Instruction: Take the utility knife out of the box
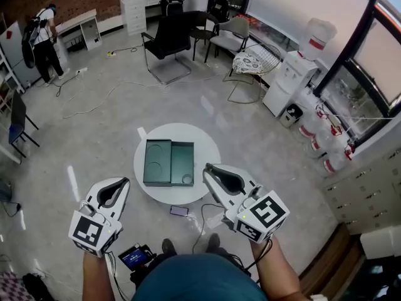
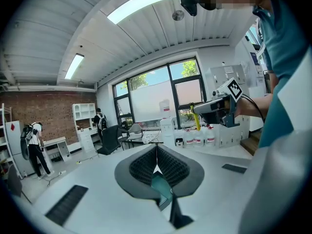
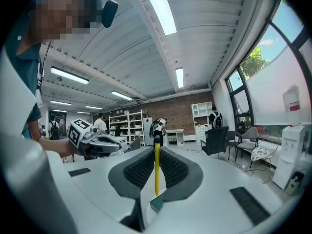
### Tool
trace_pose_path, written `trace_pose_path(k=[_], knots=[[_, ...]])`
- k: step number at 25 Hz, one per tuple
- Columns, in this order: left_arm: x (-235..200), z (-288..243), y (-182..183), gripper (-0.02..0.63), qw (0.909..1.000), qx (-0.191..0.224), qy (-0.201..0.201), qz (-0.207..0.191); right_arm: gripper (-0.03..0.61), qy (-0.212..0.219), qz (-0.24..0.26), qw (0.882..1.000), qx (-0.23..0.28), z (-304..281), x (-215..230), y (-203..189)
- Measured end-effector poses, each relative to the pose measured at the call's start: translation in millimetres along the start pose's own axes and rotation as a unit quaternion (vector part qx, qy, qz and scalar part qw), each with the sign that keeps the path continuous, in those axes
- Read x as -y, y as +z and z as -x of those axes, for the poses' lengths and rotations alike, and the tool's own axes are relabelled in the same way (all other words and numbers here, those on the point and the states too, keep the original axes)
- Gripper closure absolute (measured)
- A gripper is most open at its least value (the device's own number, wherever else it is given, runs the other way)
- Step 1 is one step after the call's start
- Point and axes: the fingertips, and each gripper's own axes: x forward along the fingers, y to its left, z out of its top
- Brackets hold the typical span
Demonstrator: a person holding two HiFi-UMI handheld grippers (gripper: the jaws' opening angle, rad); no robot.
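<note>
On my head view the dark green box (image 1: 169, 163) sits in the middle of the round white counter (image 1: 202, 142), opened into two shallow trays lying side by side and touching, the left tray a little taller than the right. Both trays show me only dark green lining, the left one with a rounded recess and the right one with a small round mark in its near right corner. The utility knife (image 3: 156, 172) is not in either tray: it is up in the right claw (image 3: 157, 152), whose two ribbed pads are closed on it from both sides. In the right gripper view I see it edge-on, a thin bright yellow strip running along the line where the pads meet, dark at its far end and poking out past the tips. The left gripper view catches the same yellow strip sticking out of the right claw in the air. In the head view the right claw hangs raised near the counter's right edge, just beside the box and clear of it. The left claw (image 2: 157, 154) has its pads pressed together with nothing between them, and it hangs off the counter's near left side, well apart from the box
</note>
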Motion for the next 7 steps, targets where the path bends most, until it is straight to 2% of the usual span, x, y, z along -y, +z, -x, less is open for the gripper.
trace_pose_path(k=[7], knots=[[17.3,-0.1,-6.8,0.594,0.9999,-0.014,0.002,0.000,0.514,-0.007,0.002,1.000,0.004,14.9,-3.1,-12.9]])
